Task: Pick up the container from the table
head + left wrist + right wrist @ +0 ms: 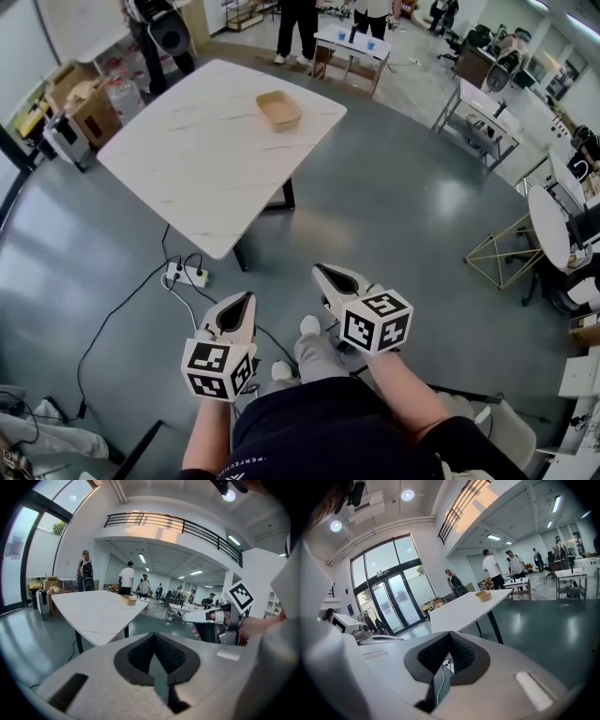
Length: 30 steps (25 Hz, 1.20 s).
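A shallow tan container (278, 110) sits empty near the far right corner of the white marble-look table (187, 178). It also shows small on the table in the left gripper view (128, 599) and in the right gripper view (483, 595). Both grippers are held close to my body over the grey floor, well short of the table. My left gripper (247, 297) is shut with nothing in it, its jaws meeting in a point (154, 635). My right gripper (319, 270) is likewise shut and empty (450, 633).
A white power strip (186, 275) with black cables lies on the floor by the table's near corner. Cardboard boxes (89, 108) stand at the table's left. People (300, 23) and small tables (352, 52) are beyond it. More desks (483, 117) and a wire frame (502, 253) stand at the right.
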Available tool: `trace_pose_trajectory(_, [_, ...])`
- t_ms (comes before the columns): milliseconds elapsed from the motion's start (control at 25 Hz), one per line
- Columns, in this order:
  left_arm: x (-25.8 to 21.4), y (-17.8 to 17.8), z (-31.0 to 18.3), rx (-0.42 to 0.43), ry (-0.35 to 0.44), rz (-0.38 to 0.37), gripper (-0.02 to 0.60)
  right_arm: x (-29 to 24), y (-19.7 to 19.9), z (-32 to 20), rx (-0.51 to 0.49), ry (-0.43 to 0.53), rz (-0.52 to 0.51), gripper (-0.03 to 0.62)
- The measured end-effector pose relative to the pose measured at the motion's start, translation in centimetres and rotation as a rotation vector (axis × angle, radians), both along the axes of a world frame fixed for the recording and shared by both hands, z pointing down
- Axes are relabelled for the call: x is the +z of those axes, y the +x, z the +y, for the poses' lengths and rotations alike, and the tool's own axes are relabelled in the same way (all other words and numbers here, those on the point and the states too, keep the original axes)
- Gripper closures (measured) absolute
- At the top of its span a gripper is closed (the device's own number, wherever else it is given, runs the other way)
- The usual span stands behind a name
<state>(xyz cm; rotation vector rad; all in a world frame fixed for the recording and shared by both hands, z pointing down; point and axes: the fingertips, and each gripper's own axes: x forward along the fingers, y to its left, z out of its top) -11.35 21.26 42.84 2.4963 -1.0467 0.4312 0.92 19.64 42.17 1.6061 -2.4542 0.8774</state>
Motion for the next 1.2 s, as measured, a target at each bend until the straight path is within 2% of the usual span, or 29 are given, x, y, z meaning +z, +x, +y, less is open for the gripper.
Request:
trace_pose_trajectory(200, [-0.2,1.7,-4.2,-0.005,0.006,-0.022,0.586,-0.1,2.3,-4.1,-0.003,-0.003,-0.007,0.597])
trace_pose_trajectory(600, [-0.8,8.1,-11.5,-0.034,0.025,-0.041,0.586,-0.2,8.3,-11.3,-0.072,0.011,-0.010,0.597])
trace_pose_trajectory(800, [-1.1,9.7,-13.6,-0.057,0.030,-0.037,0.586,0.3,8.8,-13.6,-0.117,-0.008,-0.035,0.597])
trace_pose_trajectory(920, [-1.1,9.5,-14.3,-0.072,0.026,-0.044,0.586,0.3,8.3,-14.5,-0.150,-0.012,-0.035,0.597])
trace_pose_trajectory(1200, [-1.4,9.0,-17.9,-0.090,0.001,-0.001,0.586,0.6,7.8,-17.3,-0.176,-0.037,-0.031,0.597])
